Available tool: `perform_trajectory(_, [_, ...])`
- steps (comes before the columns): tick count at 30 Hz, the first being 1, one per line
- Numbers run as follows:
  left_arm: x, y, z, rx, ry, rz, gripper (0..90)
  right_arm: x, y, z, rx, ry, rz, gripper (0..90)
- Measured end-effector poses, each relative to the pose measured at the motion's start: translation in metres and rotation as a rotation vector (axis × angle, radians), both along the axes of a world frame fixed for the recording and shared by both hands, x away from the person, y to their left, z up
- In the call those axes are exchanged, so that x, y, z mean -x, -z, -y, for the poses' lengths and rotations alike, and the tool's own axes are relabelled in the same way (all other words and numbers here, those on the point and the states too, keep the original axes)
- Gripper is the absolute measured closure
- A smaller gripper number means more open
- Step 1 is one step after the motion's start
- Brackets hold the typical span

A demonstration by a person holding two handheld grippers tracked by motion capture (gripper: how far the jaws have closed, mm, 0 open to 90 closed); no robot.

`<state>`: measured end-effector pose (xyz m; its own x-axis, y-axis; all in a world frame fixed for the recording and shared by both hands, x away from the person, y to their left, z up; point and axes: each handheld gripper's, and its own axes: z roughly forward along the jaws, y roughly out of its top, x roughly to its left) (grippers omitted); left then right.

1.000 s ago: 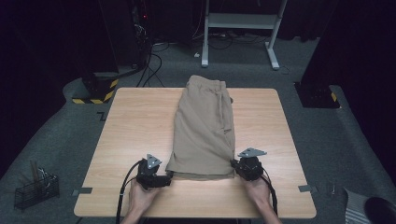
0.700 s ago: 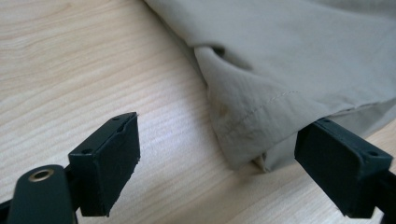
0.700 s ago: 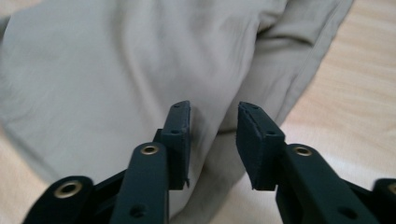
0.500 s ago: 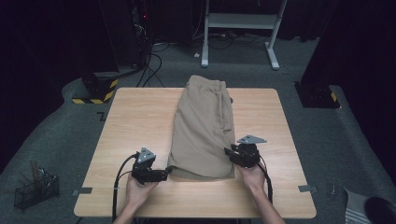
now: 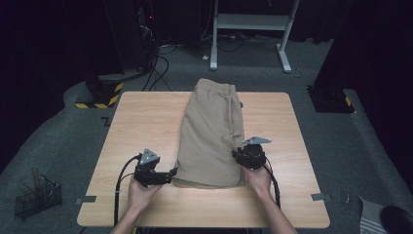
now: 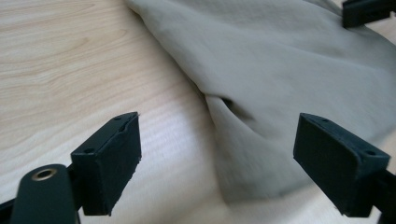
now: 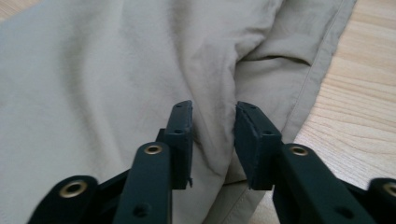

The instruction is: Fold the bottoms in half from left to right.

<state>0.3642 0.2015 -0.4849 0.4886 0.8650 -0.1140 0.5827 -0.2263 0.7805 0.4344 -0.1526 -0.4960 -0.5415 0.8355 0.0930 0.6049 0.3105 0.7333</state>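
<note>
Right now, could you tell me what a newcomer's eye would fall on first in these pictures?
Probably the folded tan shorts, lying lengthwise down the middle of the pale wooden table. Next, the two black grippers at its near end: the left gripper by the left corner with jaws wide open, the right gripper at the right edge, jaws narrow, a fold of cloth between them.

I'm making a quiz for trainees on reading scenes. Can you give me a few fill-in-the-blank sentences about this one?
1. The folded shorts lie on a ____ table.
2. The shorts are ____ in colour.
3. The left gripper has its jaws wide ____.
4. The right gripper hovers over the ____.

Missing words: wooden; beige; open; shorts
</note>
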Motion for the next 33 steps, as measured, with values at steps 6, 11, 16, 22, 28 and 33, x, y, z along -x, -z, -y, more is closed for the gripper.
perform_trajectory(6, [-0.034, 0.012, 0.017, -0.029, -0.042, -0.025, 21.3, -0.003, 0.008, -0.001, 0.028, -0.007, -0.017, 84.1])
perform_trajectory(11, [-0.047, 0.027, 0.028, -0.109, -0.051, -0.069, 22.3, 0.000, 0.011, 0.000, 0.042, -0.021, -0.013, 89.1])
perform_trajectory(16, [-0.045, 0.031, 0.028, -0.171, -0.053, -0.091, 22.7, 0.005, 0.008, 0.008, 0.041, -0.015, 0.005, 89.6])
perform_trajectory(22, [-0.035, 0.030, 0.031, -0.190, -0.022, -0.127, 22.5, 0.015, 0.010, 0.019, 0.063, -0.018, 0.005, 89.6])
perform_trajectory(28, [-0.041, 0.017, 0.030, -0.119, -0.031, -0.055, 22.5, 0.010, 0.003, 0.020, -0.025, 0.008, 0.010, 68.8])
perform_trajectory(33, [-0.065, 0.015, 0.036, -0.114, -0.061, -0.047, 23.1, -0.006, 0.000, 0.007, -0.014, 0.020, 0.015, 61.7])
